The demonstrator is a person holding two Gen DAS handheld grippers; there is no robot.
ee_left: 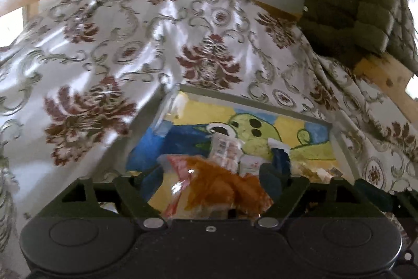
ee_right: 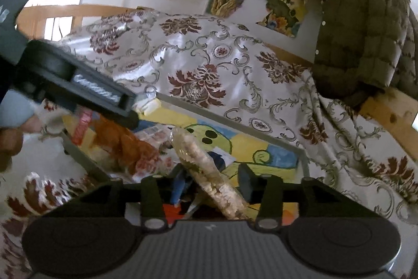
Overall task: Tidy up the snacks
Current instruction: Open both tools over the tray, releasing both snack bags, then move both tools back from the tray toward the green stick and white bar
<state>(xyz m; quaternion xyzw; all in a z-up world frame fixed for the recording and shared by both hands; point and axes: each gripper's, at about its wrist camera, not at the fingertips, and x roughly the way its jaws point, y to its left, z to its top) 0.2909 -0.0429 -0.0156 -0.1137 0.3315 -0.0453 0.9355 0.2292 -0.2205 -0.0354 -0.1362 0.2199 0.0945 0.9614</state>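
Where the tray [ee_right: 304,161] lies, rice-cake packet [ee_right: 209,171] slanting upper-left to lower-right

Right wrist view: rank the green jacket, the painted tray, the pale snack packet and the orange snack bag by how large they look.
1. Painted tray
2. Green jacket, close to the tray in apparent size
3. Pale snack packet and orange snack bag: too alike to rank; the packet sits nearer the camera and the bag is partly hidden.
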